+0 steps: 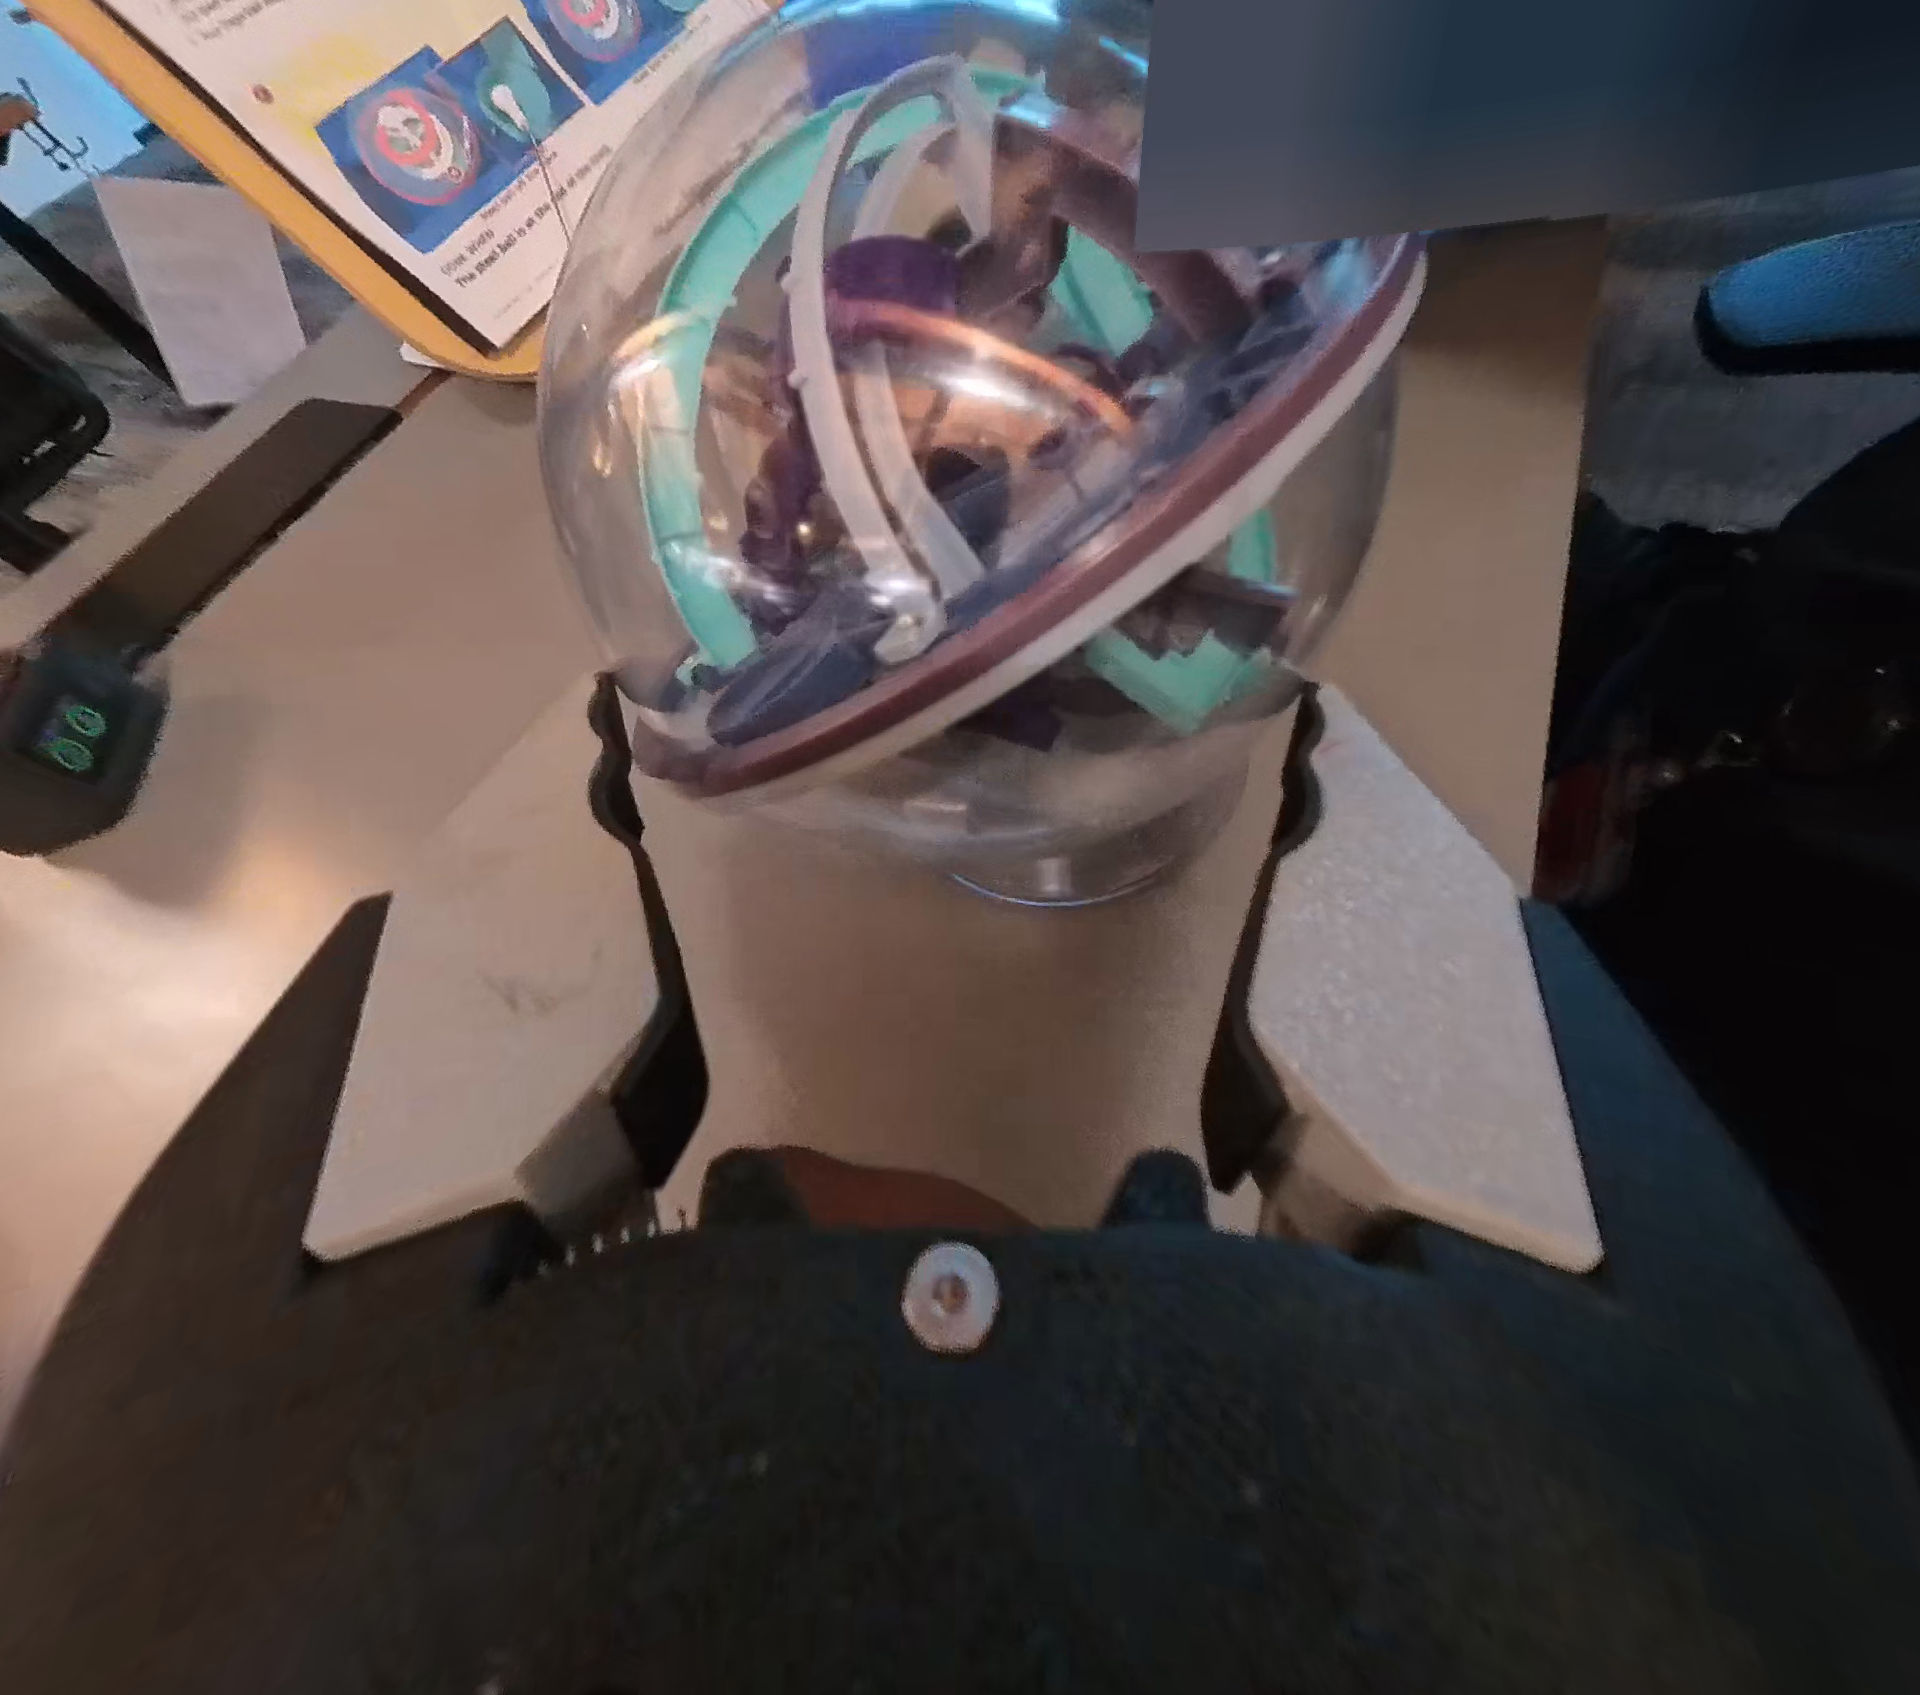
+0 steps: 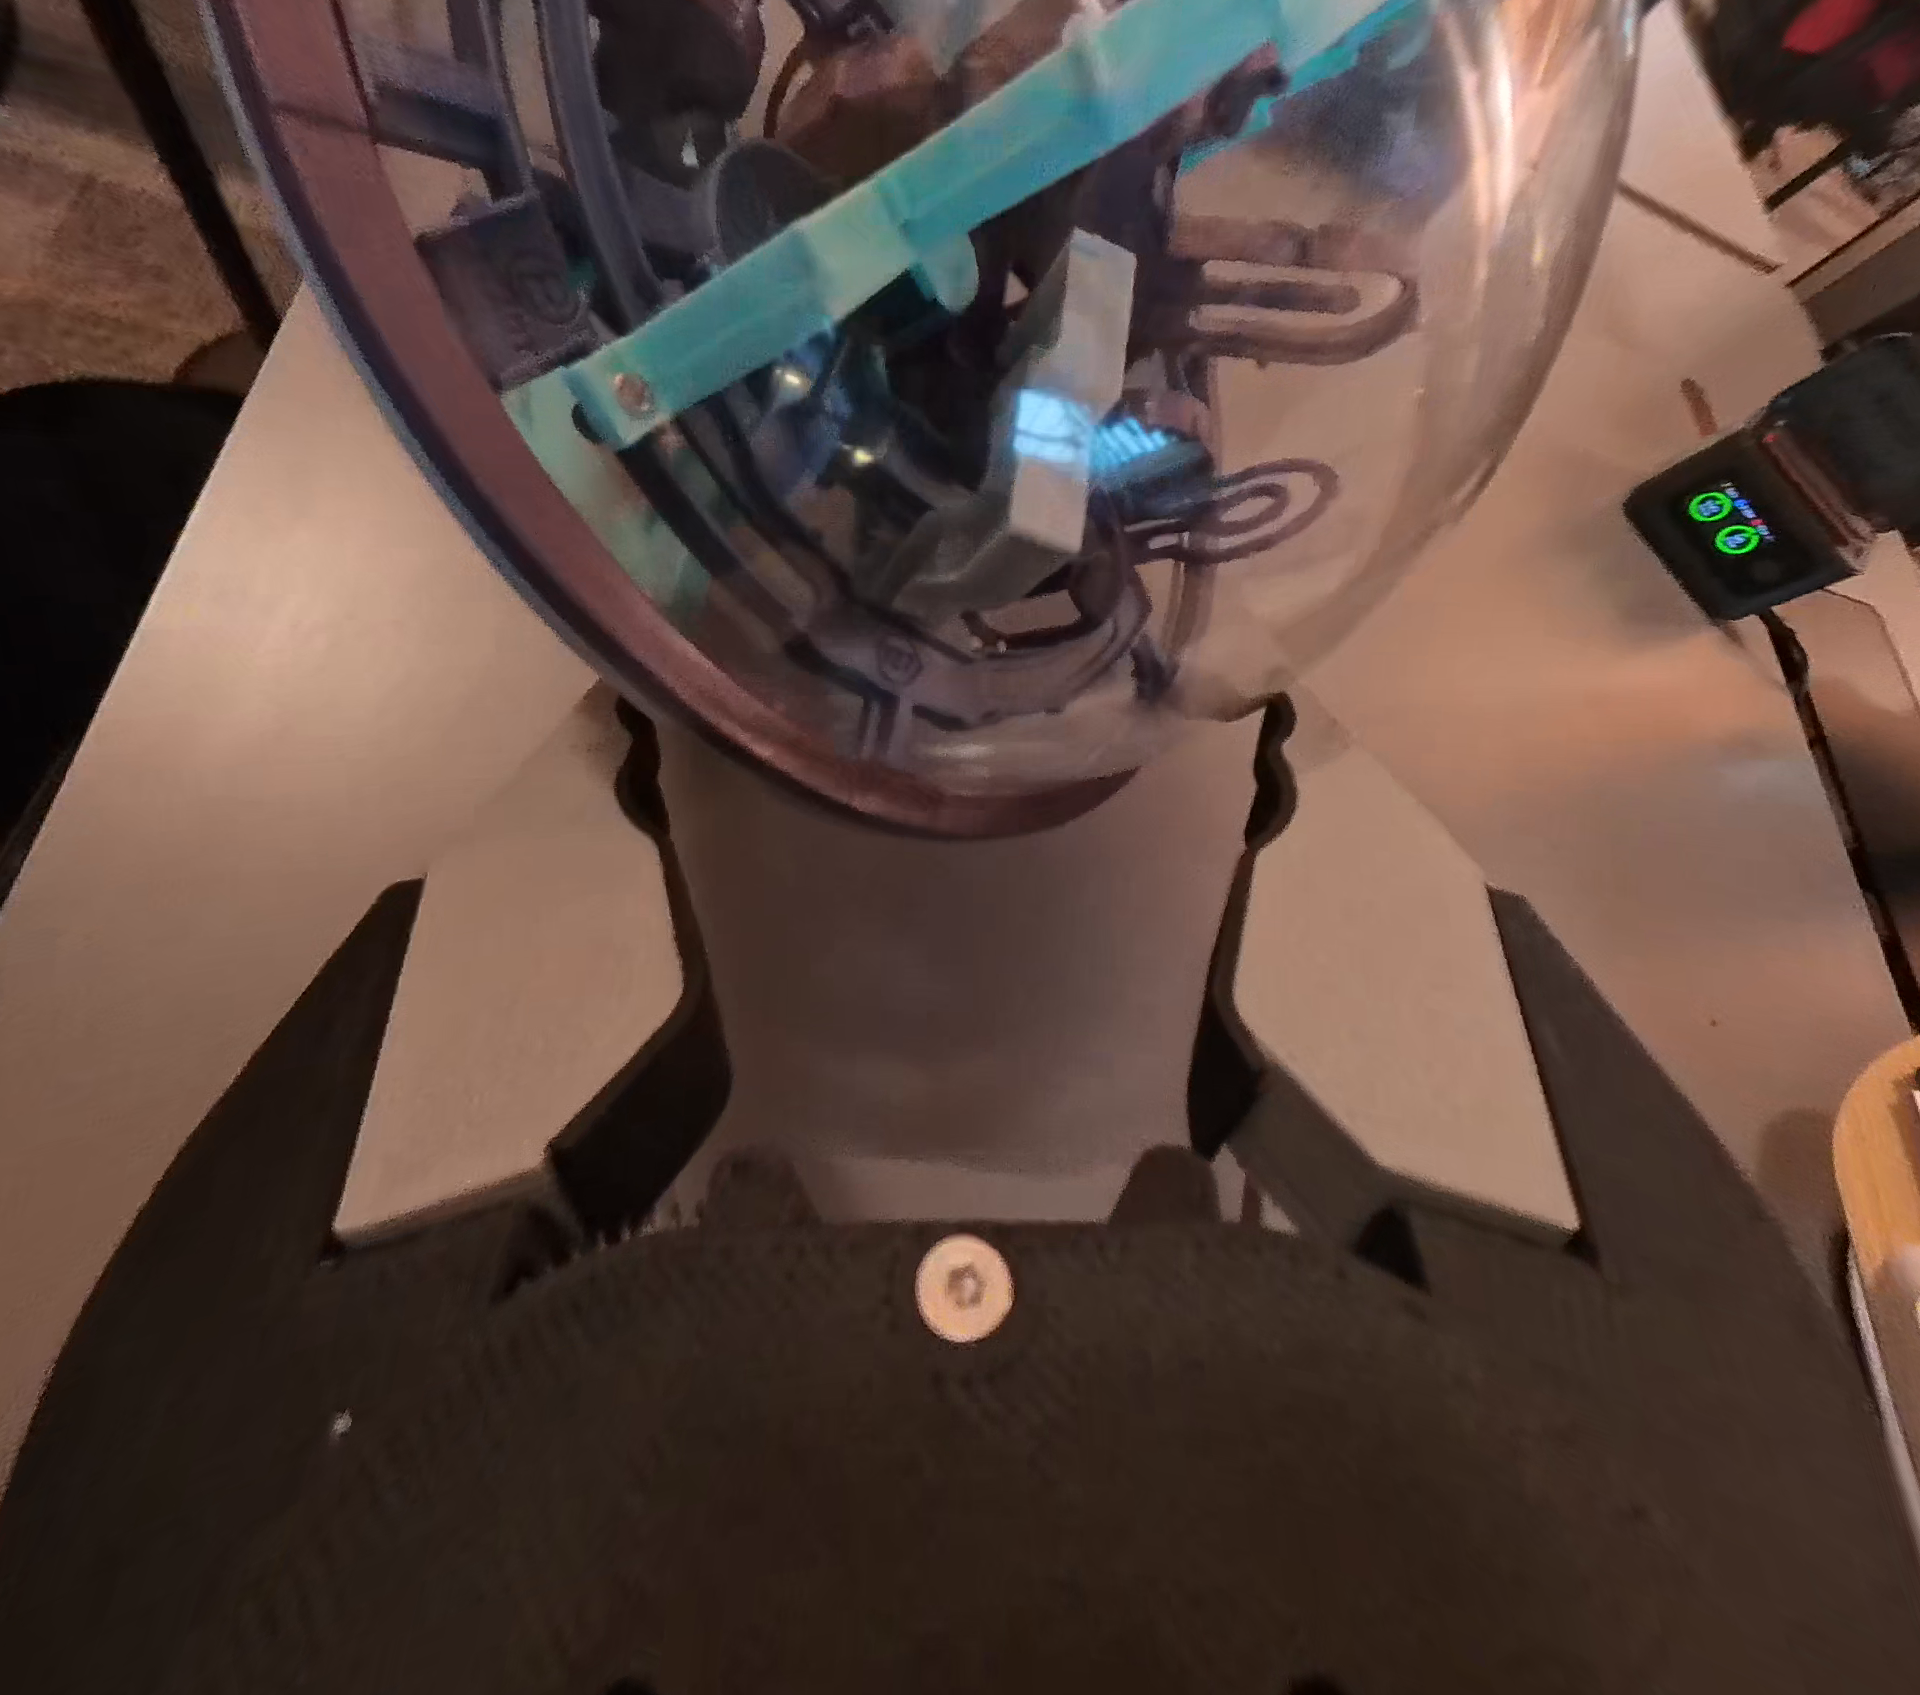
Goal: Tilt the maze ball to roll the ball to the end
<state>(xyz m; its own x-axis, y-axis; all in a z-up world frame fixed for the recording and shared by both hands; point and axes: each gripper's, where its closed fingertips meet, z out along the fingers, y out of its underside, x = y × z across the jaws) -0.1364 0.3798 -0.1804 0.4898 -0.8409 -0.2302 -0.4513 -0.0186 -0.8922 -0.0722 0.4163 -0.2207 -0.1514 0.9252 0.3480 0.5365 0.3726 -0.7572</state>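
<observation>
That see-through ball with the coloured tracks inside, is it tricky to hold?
Probably slippery: the clear plastic maze ball is smooth, glossy and round, so it would likely roll if set down. It looks stiff and mostly hollow, so likely light. The left gripper touches only its lower curve.

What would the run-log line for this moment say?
left gripper: shut on maze ball | right gripper: shut on maze ball | ball: tilted above table | steel ball: not discernible

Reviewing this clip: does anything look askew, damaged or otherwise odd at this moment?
Nothing looks damaged. The clear maze ball is tilted, its maroon seam ring running diagonally, which fits the task. Both the left gripper and the right gripper have their fingertips at its lower sides, above the table. The small ball inside cannot be made out.
</observation>
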